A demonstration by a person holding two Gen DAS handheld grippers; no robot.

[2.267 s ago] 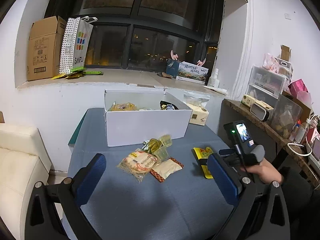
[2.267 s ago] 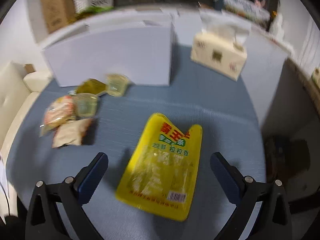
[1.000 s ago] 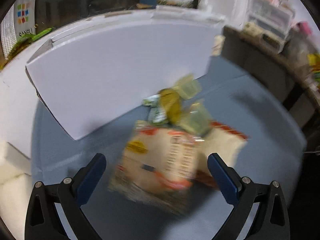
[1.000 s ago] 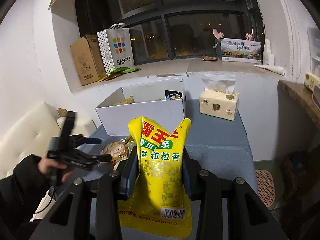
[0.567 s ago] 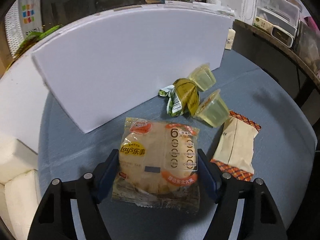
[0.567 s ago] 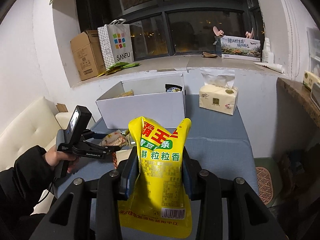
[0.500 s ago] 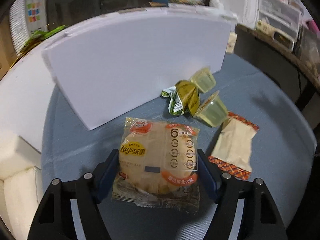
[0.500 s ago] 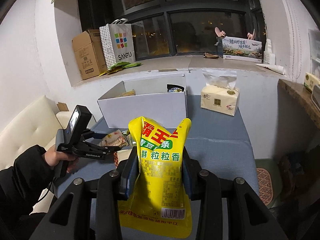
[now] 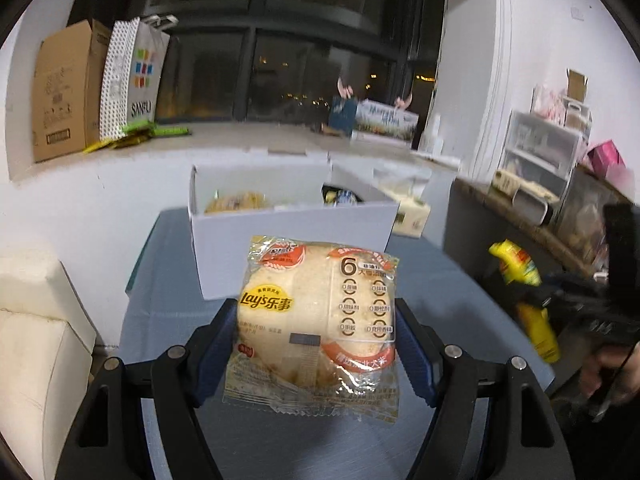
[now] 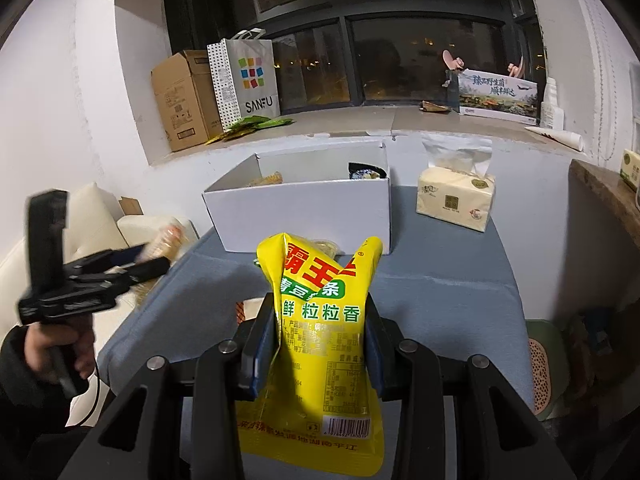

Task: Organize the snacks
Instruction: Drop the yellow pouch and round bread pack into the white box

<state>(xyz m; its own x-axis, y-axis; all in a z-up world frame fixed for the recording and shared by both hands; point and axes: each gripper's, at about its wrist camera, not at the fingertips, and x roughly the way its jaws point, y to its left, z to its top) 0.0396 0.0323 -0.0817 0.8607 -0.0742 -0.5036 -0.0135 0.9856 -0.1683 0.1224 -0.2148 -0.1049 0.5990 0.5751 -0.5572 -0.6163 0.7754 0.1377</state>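
Snacks: my left gripper point(image 9: 314, 340) clamps the Lay's pack point(image 9: 316, 320), my right gripper point(image 10: 320, 336) clamps the yellow pouch point(image 10: 320, 332). I hold both above the blue table point(image 10: 440, 292), before the open white box point(image 10: 304, 210); tissue pack point(image 10: 454, 200) beside it.

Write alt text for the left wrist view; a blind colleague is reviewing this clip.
The left gripper holds a clear Lay's snack pack above a blue-grey table, facing an open white box that already contains snacks. At right, the right gripper holds a yellow snack bag; a dark window lies behind.
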